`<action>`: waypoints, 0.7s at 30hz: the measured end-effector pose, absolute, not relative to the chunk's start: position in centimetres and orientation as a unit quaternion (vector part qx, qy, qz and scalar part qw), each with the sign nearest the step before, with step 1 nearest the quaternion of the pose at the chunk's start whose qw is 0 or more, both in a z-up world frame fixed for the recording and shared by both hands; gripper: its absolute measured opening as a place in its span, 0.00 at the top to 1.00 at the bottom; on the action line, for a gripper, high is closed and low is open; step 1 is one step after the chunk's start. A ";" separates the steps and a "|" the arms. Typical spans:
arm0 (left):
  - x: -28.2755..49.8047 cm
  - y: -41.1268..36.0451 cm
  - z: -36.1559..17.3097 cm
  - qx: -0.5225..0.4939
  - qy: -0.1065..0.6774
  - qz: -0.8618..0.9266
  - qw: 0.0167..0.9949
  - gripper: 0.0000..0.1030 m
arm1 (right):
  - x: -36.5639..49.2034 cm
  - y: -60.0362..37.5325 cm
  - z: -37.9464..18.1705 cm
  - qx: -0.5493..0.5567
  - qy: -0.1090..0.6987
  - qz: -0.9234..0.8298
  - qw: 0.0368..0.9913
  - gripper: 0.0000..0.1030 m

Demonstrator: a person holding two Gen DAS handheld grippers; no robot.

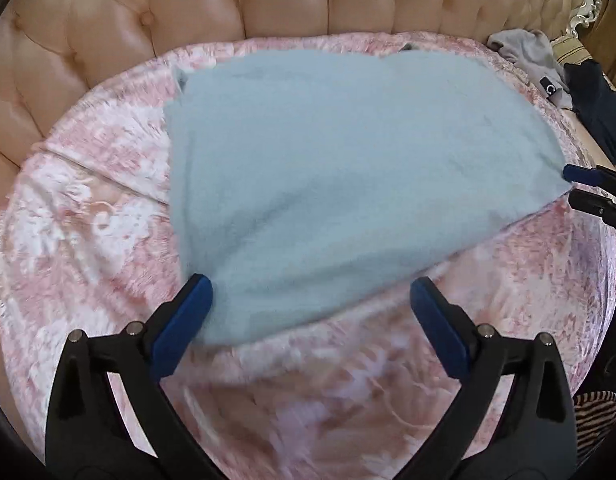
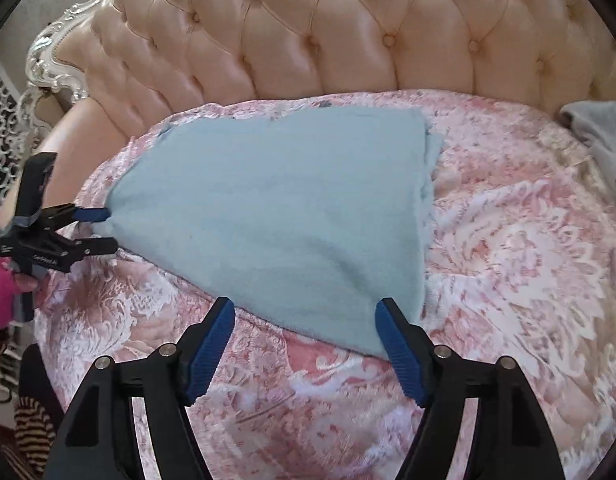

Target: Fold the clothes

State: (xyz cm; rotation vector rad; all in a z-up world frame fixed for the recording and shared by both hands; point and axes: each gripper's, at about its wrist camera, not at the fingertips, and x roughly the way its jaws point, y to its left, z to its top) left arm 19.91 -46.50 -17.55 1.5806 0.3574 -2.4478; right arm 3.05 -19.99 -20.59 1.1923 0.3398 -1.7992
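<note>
A light blue fleece cloth (image 1: 315,176) lies folded flat on the pink patterned bedspread (image 1: 88,240); it also shows in the right wrist view (image 2: 276,216). My left gripper (image 1: 311,300) is open, its jaws wide apart over the cloth's near left corner, with its left pad (image 1: 188,316) at the cloth's edge. My right gripper (image 2: 306,320) is open over the cloth's near right corner, with its right pad (image 2: 399,344) touching the edge. In the left wrist view the right gripper (image 1: 567,186) shows at the cloth's right corner. In the right wrist view the left gripper (image 2: 104,228) shows at the cloth's left corner.
A tufted peach headboard (image 1: 228,12) curves behind the bed, also seen in the right wrist view (image 2: 347,32). A grey garment (image 1: 535,60) and a dark navy garment (image 1: 599,108) lie at the far right. A striped sleeve (image 2: 32,428) shows low left.
</note>
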 end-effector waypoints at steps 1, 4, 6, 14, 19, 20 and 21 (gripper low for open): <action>20.7 -45.9 -17.1 0.528 0.118 -0.835 0.098 0.03 | 3.6 -19.9 -20.1 0.477 0.133 -0.733 0.466 0.26; 21.6 -46.4 -18.8 0.549 0.124 -0.820 0.109 0.00 | 5.2 -19.7 -20.3 0.472 0.135 -0.724 0.485 0.22; 22.4 -47.7 -19.9 0.555 0.118 -0.813 0.129 0.00 | 4.6 -19.0 -22.2 0.500 0.144 -0.717 0.465 0.23; 27.3 -53.2 -14.8 0.463 0.258 -0.839 0.119 0.00 | 0.2 -11.0 -18.7 0.492 -0.007 -0.754 0.436 0.23; 25.8 -56.8 -15.0 0.386 0.396 -0.829 0.089 0.00 | -2.1 -13.9 -18.9 0.480 -0.010 -0.756 0.446 0.31; 25.6 -57.1 -15.2 0.378 0.411 -0.825 0.090 0.00 | -2.4 -14.7 -19.1 0.474 -0.001 -0.761 0.444 0.44; 25.5 -57.2 -15.4 0.377 0.419 -0.822 0.090 0.00 | -2.5 -15.4 -19.4 0.471 0.006 -0.764 0.441 0.50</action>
